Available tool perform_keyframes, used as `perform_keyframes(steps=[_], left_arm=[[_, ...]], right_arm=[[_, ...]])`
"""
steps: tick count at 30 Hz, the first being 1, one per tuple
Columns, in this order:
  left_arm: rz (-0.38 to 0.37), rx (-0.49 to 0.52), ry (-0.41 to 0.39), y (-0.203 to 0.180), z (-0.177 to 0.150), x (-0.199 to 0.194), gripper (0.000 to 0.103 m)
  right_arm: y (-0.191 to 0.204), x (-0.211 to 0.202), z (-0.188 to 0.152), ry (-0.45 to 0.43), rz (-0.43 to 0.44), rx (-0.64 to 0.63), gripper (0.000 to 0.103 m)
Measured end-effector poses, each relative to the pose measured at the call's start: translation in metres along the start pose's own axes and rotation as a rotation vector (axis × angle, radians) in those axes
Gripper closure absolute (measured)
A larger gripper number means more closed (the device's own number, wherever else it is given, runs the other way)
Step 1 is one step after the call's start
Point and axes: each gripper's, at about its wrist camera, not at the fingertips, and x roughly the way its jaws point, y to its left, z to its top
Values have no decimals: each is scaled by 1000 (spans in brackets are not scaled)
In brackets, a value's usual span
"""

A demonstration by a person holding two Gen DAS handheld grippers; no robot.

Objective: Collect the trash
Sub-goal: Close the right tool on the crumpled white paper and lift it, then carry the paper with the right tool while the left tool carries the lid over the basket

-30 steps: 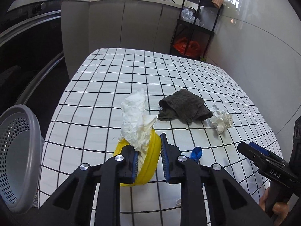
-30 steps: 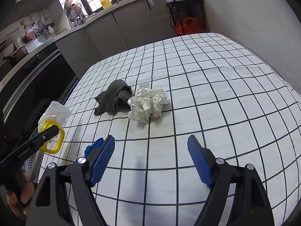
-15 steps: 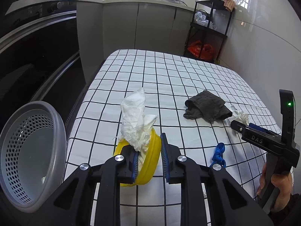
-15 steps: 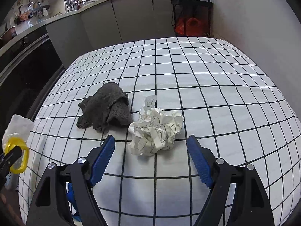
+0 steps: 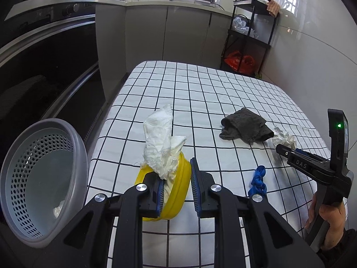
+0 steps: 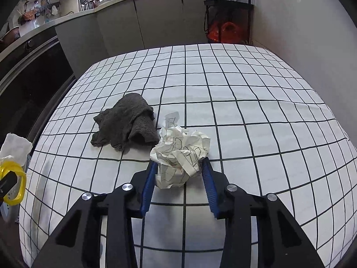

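Left wrist view: the left tongs (image 5: pixel 176 187) are clenching on the rim of a yellow lid (image 5: pixel 176 193) together with a white tissue (image 5: pixel 161 143) that is standing up out of it. A grey perforated basket (image 5: pixel 42 178) is sitting just left of the lid, off the edge of the tabletop (image 5: pixel 200 93); a scrap of white is already lying in its bottom. Right of the lid, a blue strip (image 5: pixel 258 179) is lying on the checked cloth, and beyond it a dark grey rag (image 5: pixel 244 128). The crumpled paper (image 5: pixel 284 138) is showing just right of the rag, partly hidden behind the right tongs (image 5: pixel 290 150). A hand (image 5: pixel 330 225) is gripping their handle.

Right wrist view: the right tongs (image 6: pixel 179 178) have just been closing, and both blue pads are now bearing on the crumpled paper (image 6: pixel 180 156), which is bulging above them. The paper is resting on the tabletop (image 6: pixel 245 111), touching the rag (image 6: pixel 126 120) at its left. The yellow lid (image 6: pixel 12 186) is showing at the far left edge.

Judgement: the step in hand is securing the paper. Done well, the tongs are squeezing only until the ball is firm, lifting straight up clear of the rag so that no cloth is dragged along.

Only the left view is showing the basket, the blue strip and the hand; only the right view is showing the pads meeting the paper.
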Motion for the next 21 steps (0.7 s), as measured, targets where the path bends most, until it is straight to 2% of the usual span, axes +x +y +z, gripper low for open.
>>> perform_keyframes(steps=[5, 11, 15, 21], left_arm=[[24, -1, -20, 8, -6, -16, 83], [52, -18, -28, 23, -17, -39, 83], [72, -24, -32, 33, -25, -55, 83], [83, -58, -50, 52, -31, -83, 83]], right_arm=[[3, -34, -14, -39, 28, 21, 64], [21, -84, -39, -93, 105, 18, 64], [42, -113, -56, -113, 162, -17, 64], [78, -148, -69, -136, 203, -96, 64]])
